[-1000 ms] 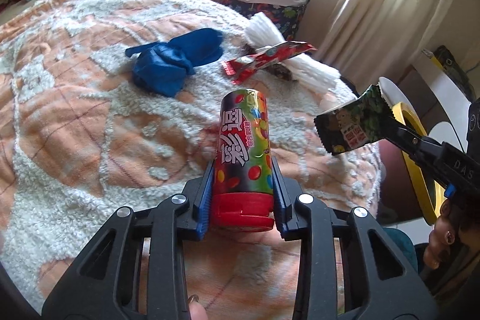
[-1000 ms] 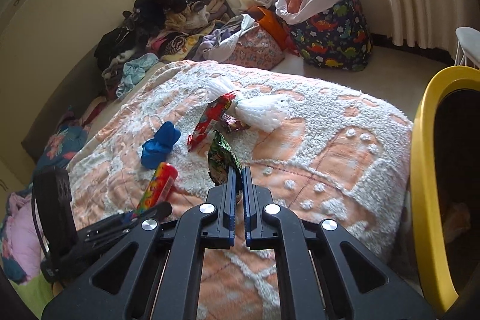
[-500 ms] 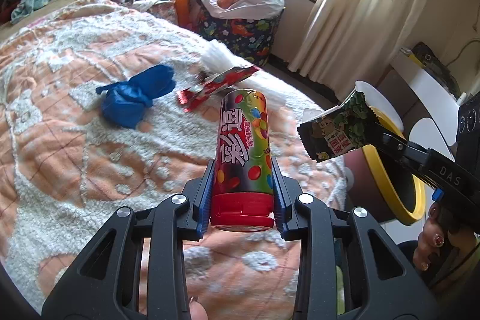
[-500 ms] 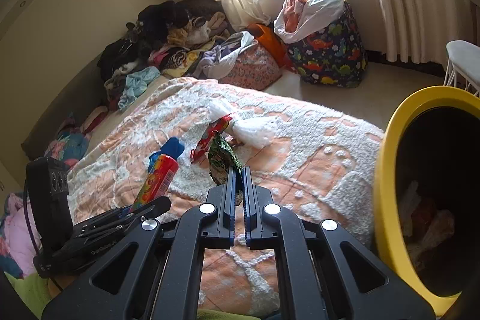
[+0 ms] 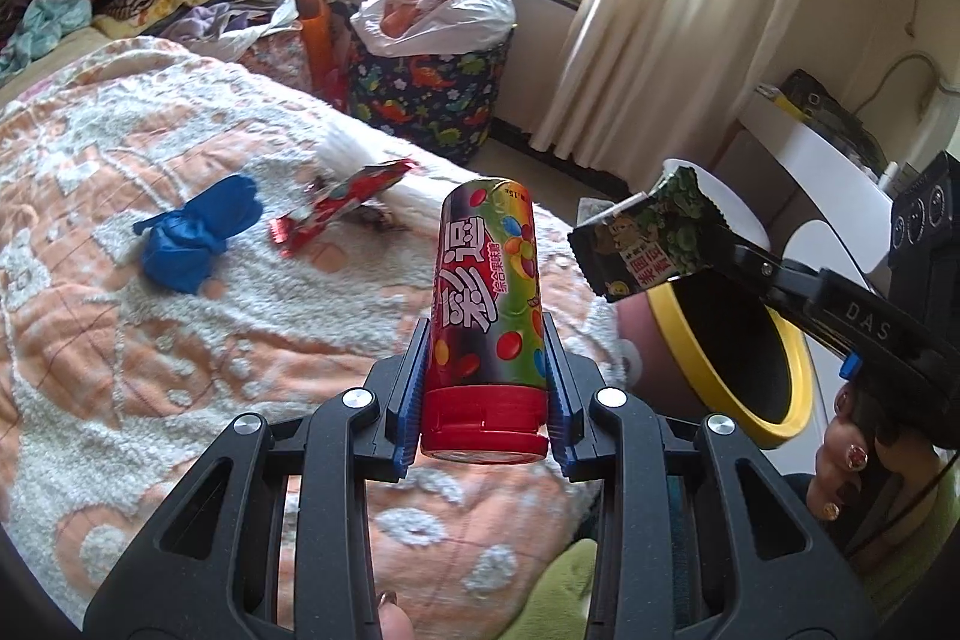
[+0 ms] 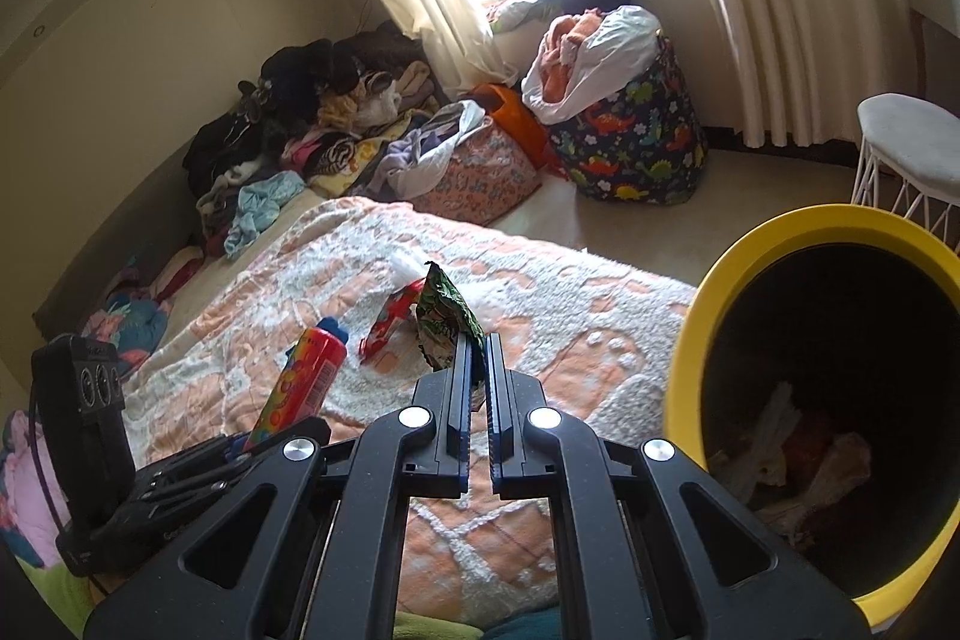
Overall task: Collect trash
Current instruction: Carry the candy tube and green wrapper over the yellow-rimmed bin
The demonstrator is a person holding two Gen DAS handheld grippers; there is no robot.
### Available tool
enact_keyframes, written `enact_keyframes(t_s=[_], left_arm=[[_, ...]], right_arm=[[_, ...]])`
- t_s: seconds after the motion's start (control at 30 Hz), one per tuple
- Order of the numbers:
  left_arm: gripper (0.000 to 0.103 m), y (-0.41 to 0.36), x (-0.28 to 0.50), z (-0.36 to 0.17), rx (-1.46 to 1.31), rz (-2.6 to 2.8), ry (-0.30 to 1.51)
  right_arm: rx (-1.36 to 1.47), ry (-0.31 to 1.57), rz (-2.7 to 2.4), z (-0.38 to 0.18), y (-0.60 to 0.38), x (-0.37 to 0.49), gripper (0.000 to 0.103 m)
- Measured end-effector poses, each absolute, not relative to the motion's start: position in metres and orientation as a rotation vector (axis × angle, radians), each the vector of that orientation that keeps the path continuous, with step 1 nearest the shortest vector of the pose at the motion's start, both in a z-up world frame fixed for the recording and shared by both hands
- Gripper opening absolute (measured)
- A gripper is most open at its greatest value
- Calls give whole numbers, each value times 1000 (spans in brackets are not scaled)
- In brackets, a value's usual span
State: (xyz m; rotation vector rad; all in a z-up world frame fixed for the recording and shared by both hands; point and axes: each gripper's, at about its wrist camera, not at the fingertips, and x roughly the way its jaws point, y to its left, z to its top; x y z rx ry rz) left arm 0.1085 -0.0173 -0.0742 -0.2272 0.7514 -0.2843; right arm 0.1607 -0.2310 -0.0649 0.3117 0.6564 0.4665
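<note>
Left wrist view
Left claw (image 5: 485, 388): clamped part-way on a candy tube (image 5: 486, 304), red cap nearest the camera, held above the bedspread (image 5: 180, 340).
Right claw (image 5: 714, 253): pinches a green wrapper (image 5: 651, 244) over the rim of the yellow bin (image 5: 708, 364).
Left on the bed: a blue wad (image 5: 192, 232), a red wrapper (image 5: 342, 205) and a white tissue (image 5: 348, 148) just behind it.

Right wrist view
Right claw (image 6: 477, 352): closed tight on the green wrapper (image 6: 444, 322).
Yellow bin (image 6: 768, 238): near, at right, mouth open, some trash (image 6: 792, 448) already inside.
Candy tube (image 6: 300, 382): in the left claw, at lower left.

Progress
Judgement: about midway; two pieces in hand and not yet dropped, three left on the bed.
</note>
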Motion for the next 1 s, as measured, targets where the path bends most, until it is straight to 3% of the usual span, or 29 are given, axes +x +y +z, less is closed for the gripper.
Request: enact_keyframes(t_s=[1.0], left_arm=[[26,-67,103,-44,-166,-374,687]], right_arm=[[354,555,312,-46,-303,153,4]])
